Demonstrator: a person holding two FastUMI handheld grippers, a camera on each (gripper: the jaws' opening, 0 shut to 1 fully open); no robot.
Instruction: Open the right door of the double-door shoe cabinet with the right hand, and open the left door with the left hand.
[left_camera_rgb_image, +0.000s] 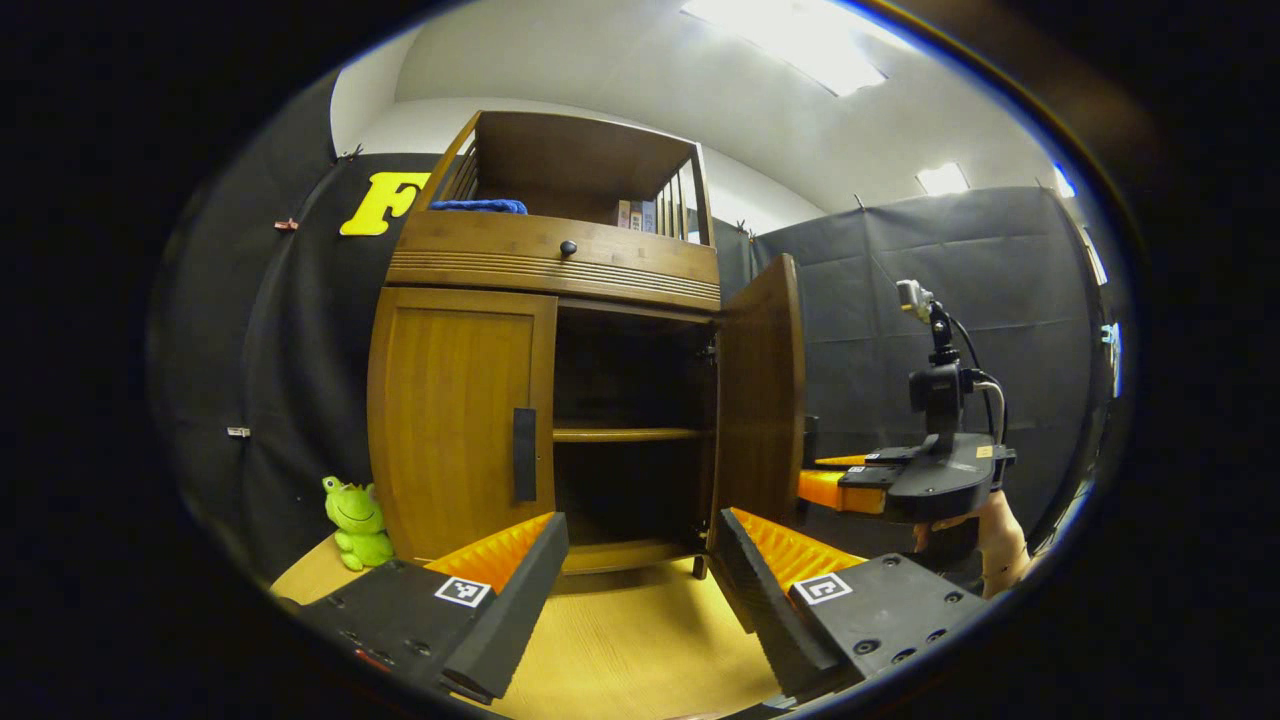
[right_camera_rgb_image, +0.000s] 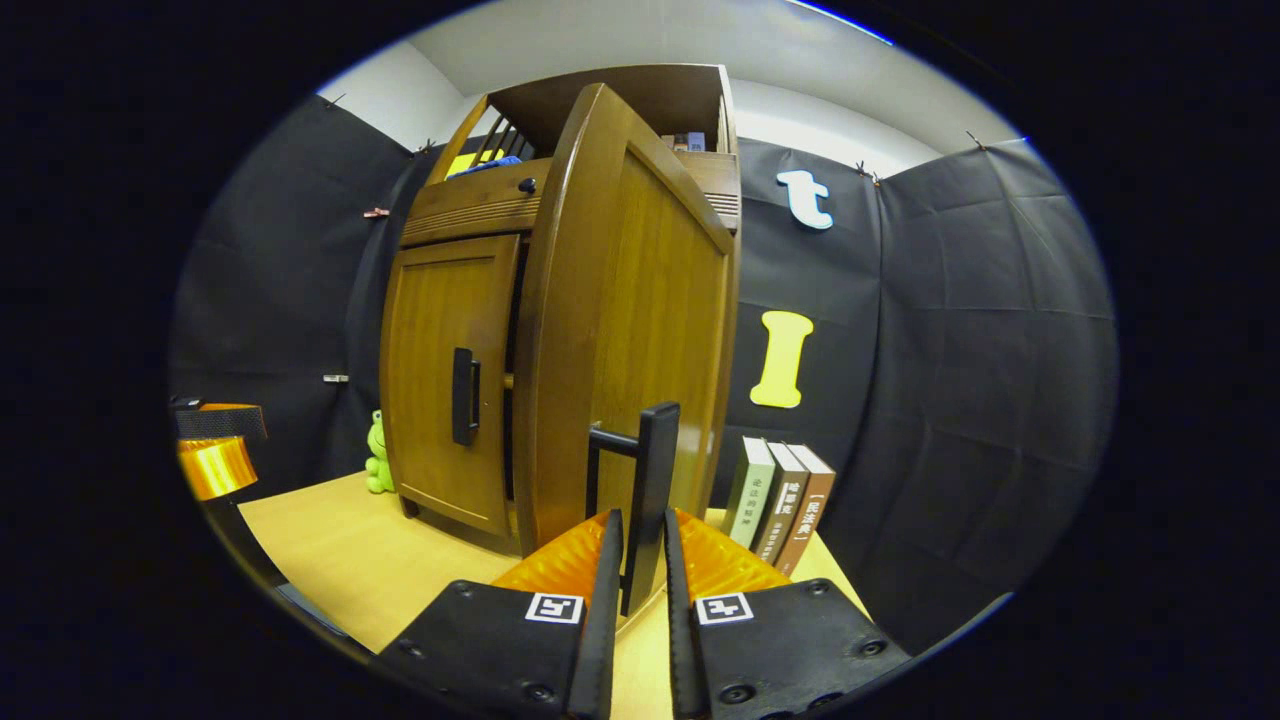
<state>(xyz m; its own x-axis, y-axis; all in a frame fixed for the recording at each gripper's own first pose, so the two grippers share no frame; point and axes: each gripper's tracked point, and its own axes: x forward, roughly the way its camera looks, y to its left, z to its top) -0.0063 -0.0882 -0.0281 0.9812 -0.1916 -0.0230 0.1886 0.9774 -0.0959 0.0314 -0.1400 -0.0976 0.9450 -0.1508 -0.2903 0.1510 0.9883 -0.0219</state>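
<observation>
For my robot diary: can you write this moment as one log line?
right door: open | right tongs: shut on its handle | left door: closed | left tongs: open, facing it

Gripper bodies: black housings

Square tag markers and screws are seen on left gripper (left_camera_rgb_image: 640, 560) and right gripper (right_camera_rgb_image: 640, 560); cabled camera mast (left_camera_rgb_image: 938, 350) is mounted.

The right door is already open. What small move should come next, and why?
Probably bring the left gripper forward to the left door's handle. The left door is shut, and this gripper is open with nothing between its fingers. The right gripper is closed on the right door's handle.
</observation>
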